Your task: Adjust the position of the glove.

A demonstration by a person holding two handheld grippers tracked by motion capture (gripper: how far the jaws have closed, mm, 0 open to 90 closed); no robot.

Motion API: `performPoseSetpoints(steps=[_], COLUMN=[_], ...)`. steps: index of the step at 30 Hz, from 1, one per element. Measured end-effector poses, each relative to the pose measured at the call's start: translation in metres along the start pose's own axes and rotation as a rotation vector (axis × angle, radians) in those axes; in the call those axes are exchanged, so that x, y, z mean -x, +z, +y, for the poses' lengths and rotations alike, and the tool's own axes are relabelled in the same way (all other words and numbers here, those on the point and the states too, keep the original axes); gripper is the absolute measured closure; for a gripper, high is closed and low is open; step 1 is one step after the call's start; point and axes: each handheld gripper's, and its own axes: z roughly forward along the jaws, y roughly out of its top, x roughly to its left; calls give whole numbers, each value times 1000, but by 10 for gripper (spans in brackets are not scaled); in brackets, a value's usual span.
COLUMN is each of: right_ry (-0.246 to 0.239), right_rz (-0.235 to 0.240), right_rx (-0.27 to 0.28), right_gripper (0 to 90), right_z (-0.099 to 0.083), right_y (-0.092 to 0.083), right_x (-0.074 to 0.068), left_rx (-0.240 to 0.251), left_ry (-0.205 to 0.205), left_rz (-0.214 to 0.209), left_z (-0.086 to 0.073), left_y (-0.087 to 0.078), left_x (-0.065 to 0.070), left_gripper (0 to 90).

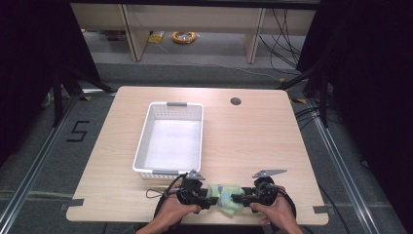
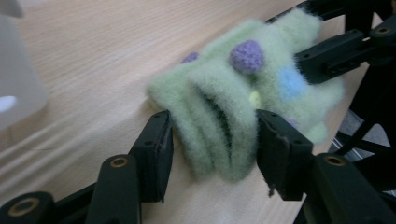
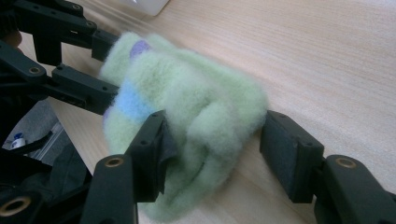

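At the left of the table [image 1: 117, 161] stands the white basket [image 1: 144, 141], a plastic one with perforated walls, and nothing lies inside it, so the putting away (if that is the aim, as I judge) is not yet done. In front of it, near your edge of the table, your left gripper [image 2: 212, 140] has its jaws around one end of the fluffy green glove [image 2: 233, 102]; both pads touch the folded pile, so it seems lightly held. The glove is soft, fuzzy wool with small purple, blue and yellow dots, and it lies crumpled between both tools. Your right gripper [image 3: 215, 140] takes the other end; one pad presses the fleece, the other stands just beside it, half wide.
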Motion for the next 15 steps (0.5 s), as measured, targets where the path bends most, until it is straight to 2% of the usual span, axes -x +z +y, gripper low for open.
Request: performPoseSetpoints(steps=[3,4,6,8,11,12,14,15], right_ry=[3,2,5,17,25,24,11,-2], right_rz=[1,12,18,46,95,94,96,80], right_rx=[2,2,7,13,26,27,33,41], right_gripper=[478,487,513,555,630,647,673,684], right_z=[-1,-1,-2,-3,-4,-5,-5,-5], right_y=[0,1,1,1,1,1,1,0], right_x=[0,1,1,3,5,5,4,3], left_rx=[8,-8,-8,7,14,28,20,27], left_ry=[5,3,6,-8,3,-3,31,38], left_rz=[6,-8,-18,-23,-19,-25,-13,-2], left_z=[0,0,0,-1,-2,-2,-1,-1], left_y=[1,1,1,1,0,0,-1,-1], left_x=[1,1,0,0,0,1,2,3], left_gripper=[505,510,539,569,630,650,673,682])
